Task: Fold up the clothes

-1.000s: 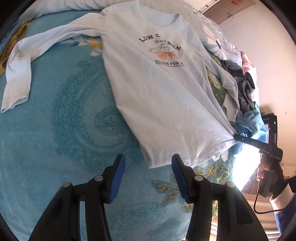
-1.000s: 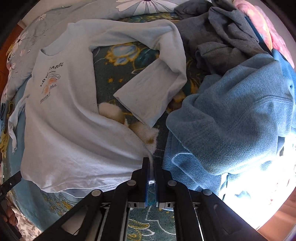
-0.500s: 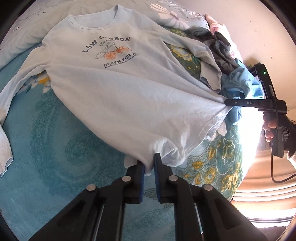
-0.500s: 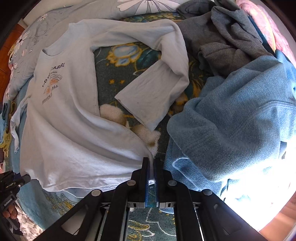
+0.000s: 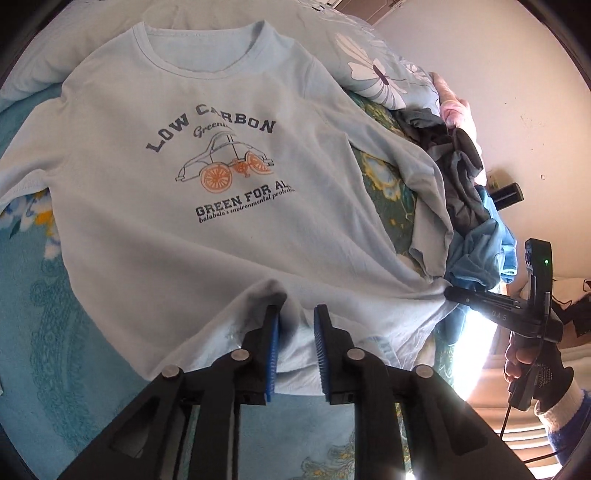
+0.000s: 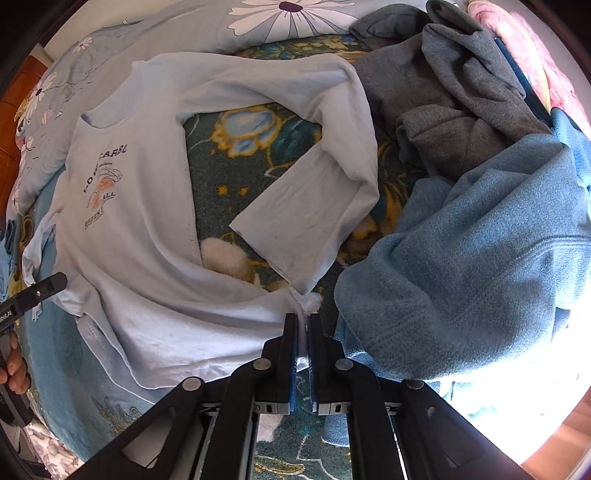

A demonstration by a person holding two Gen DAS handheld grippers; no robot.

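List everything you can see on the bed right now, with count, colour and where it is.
Pale blue long-sleeved printed shirt: one, spread flat mid-bed, hem gripped at both corners.
Blue fleece garment: one, heaped right of the shirt.
Grey fleece garment: one, piled behind the blue one.
Pink cloth: one, far right edge.
Teal patterned blanket: one, under everything.
Pale daisy-print bedding: one, at the head.
Left gripper: black, blue pads, slightly parted around the hem.
Right gripper: black, shut on the hem corner.
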